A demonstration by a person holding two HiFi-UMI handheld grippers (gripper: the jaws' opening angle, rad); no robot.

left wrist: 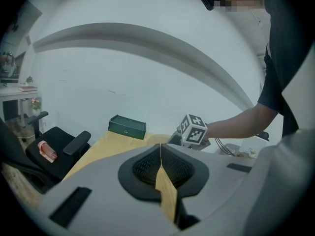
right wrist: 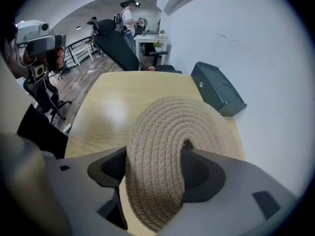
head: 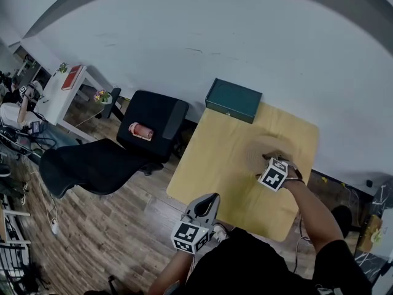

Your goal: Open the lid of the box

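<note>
A round woven rope lid (head: 268,147) lies on the right half of the light wooden table (head: 221,165). My right gripper (head: 274,160) comes down on it from the near side. In the right gripper view the rope lid (right wrist: 167,127) bulges up between the jaws of the right gripper (right wrist: 155,168), and both pads press on it. A dark green box (head: 233,100) with its lid down stands at the table's far edge, by the wall; it shows as the green box (right wrist: 219,88) beyond the rope lid. My left gripper (head: 207,204) hangs off the table's near edge, shut and empty (left wrist: 160,167).
A black office chair (head: 153,125) with a small pink and red thing (head: 140,131) on its seat stands left of the table. A white desk (head: 61,91) is at the far left. The white wall runs right behind the green box (left wrist: 127,127).
</note>
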